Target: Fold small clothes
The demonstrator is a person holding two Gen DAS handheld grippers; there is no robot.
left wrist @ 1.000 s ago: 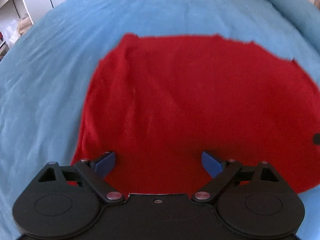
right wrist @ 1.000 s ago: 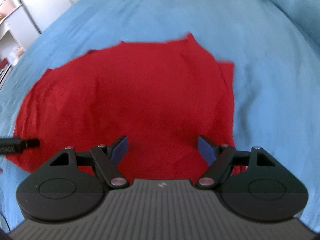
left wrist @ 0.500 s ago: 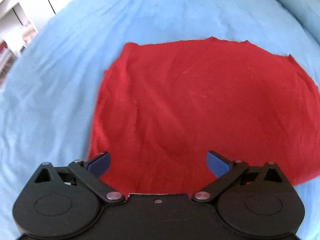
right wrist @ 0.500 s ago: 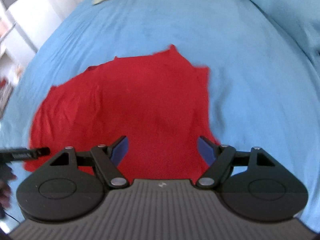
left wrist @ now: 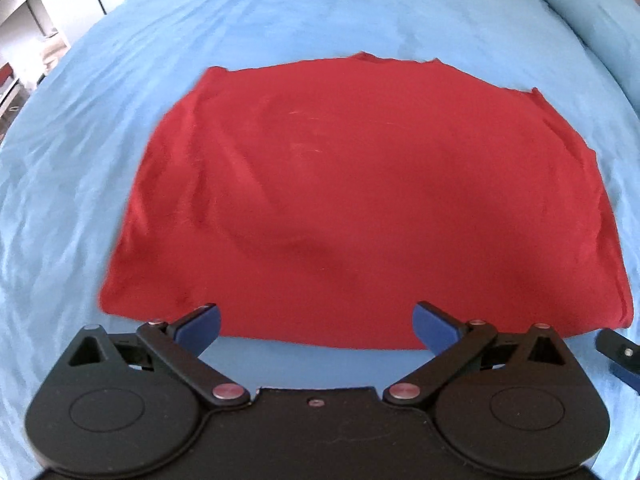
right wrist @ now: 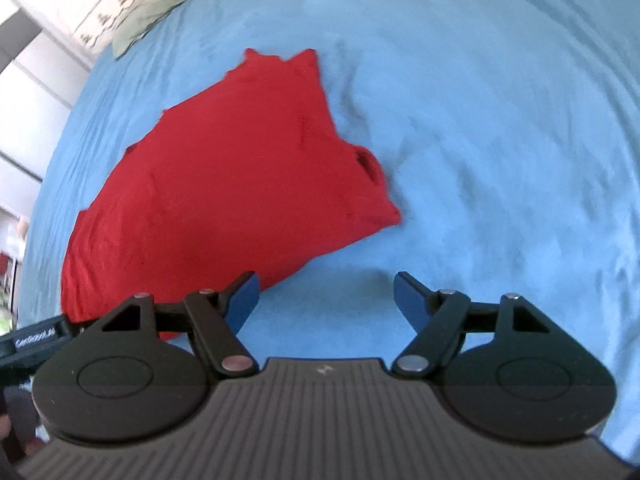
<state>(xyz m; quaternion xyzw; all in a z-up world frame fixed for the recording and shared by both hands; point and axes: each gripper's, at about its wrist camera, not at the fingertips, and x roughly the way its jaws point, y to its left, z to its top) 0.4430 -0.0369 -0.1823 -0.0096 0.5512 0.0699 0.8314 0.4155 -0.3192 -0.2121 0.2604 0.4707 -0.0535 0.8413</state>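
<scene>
Red garment [left wrist: 352, 200] lies spread flat on the blue bedsheet [left wrist: 320, 12], looks folded at least once into a rough rectangle; a small sleeve-like opening shows at its right corner in the right wrist view. Left gripper [left wrist: 316, 322] hovers just above the near hem, jaws spread wide, holding nothing. Right gripper [right wrist: 324, 296] also released, empty, sitting off the garment's right edge over bare sheet; red garment [right wrist: 224, 184] is to its left. Tip of the right gripper pokes into the left wrist view at the lower right edge.

Step in hand, as a guess: re-approach for the next fold. To do it well, each gripper should pinch a near corner, taking all layers at once, not just the top one. Right one needs to come in left to reach the corner near the sleeve opening. Lift both evenly, carry the near hem over to meet the far edge, keep the cloth taut between grippers so no wrinkle sets. Fabric is soft and limp; the sheet underneath could get pinched too, so grip at the very edge.

Pale patterned cloth [right wrist: 152, 4] sits at the bed's far side.
</scene>
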